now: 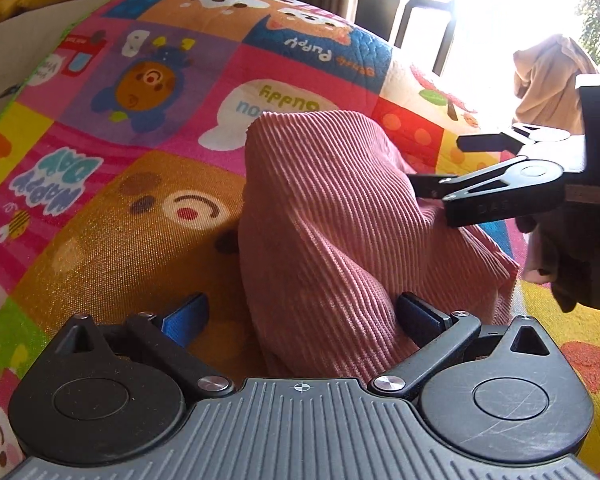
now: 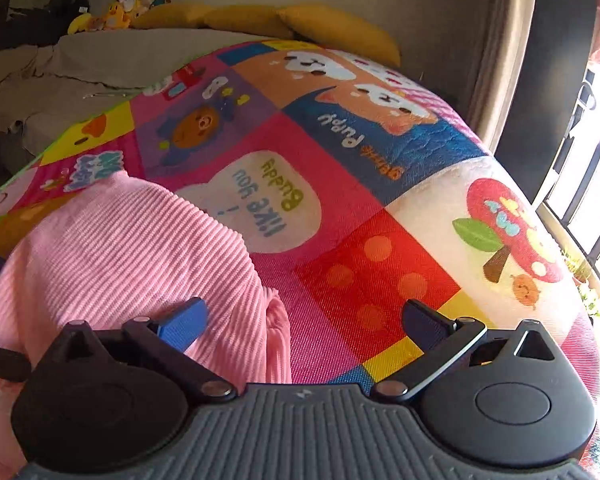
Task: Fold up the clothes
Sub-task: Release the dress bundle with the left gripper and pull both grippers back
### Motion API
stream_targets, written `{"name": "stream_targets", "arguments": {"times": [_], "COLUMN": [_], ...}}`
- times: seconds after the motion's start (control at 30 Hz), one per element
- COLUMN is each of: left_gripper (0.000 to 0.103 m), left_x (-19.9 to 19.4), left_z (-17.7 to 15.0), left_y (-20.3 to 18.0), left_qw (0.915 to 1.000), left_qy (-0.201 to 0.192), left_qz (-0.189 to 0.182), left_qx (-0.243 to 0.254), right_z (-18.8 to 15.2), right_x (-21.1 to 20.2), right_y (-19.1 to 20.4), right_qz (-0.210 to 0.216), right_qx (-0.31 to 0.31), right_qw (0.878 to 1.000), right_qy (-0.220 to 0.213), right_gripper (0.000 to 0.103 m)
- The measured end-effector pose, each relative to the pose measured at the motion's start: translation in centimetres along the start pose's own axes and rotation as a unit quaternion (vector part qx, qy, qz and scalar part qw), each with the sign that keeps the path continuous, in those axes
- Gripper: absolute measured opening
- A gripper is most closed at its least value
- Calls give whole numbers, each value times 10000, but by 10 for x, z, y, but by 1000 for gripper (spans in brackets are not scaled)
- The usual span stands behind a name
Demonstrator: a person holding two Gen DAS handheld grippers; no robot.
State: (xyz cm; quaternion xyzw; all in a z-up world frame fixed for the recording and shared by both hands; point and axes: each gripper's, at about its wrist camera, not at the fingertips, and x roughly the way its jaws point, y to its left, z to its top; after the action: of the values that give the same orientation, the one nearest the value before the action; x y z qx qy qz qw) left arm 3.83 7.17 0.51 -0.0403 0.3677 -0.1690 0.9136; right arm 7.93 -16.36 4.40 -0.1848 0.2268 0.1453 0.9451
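Observation:
A pink ribbed garment [image 1: 332, 220] lies bunched on a colourful cartoon play mat [image 1: 132, 200]. My left gripper [image 1: 300, 316] is open, its blue-padded fingers [image 1: 188, 316] wide apart with the garment's near end between them, not clamped. My right gripper [image 1: 440, 164] shows at the right in the left wrist view, its two black fingers apart at the garment's right side. In the right wrist view the right gripper [image 2: 304, 320] is open over the mat [image 2: 380, 240], with the pink garment [image 2: 120, 256] lying under its left finger [image 2: 184, 320].
A tan cloth [image 1: 552, 80] hangs at the far right by a bright window [image 1: 480, 8]. Yellow cushions [image 2: 300, 24] and a beige covered sofa [image 2: 140, 56] lie beyond the mat. Plush toys [image 2: 112, 12] sit at the far back left.

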Motion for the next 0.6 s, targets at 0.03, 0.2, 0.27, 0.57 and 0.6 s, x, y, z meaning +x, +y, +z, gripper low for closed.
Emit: {"name": "stream_targets", "arguments": {"times": [0.03,0.2,0.27,0.57,0.6], "left_gripper": [102,102,102,102,102], "left_x": [-4,-14,-12,-10,-14], "left_z": [-1,-3,-4,-2,1], "left_y": [2,5,2,-8,-6], "left_qw": [9999,9988,9987,9983,9985], "left_qy": [11,114,144,217,152], "left_qz": [-96,-433,-463,-529,-508], "left_qx": [-53,-202,-184,-136,-152], "right_z": [-1,-4,-6,-30,-28], "right_x": [2,7,-27,-40,-34], "right_y": [1,7,12,96,99], "right_qz": [-22,-21,671,1581,1541], "right_qx": [-26,-186,-433,-1772,-1764], "right_qw": [10000,9998,9966,9714,9722], "right_qy": [13,17,-181,30,-34], "right_gripper": [103,103,103,103,103]}}
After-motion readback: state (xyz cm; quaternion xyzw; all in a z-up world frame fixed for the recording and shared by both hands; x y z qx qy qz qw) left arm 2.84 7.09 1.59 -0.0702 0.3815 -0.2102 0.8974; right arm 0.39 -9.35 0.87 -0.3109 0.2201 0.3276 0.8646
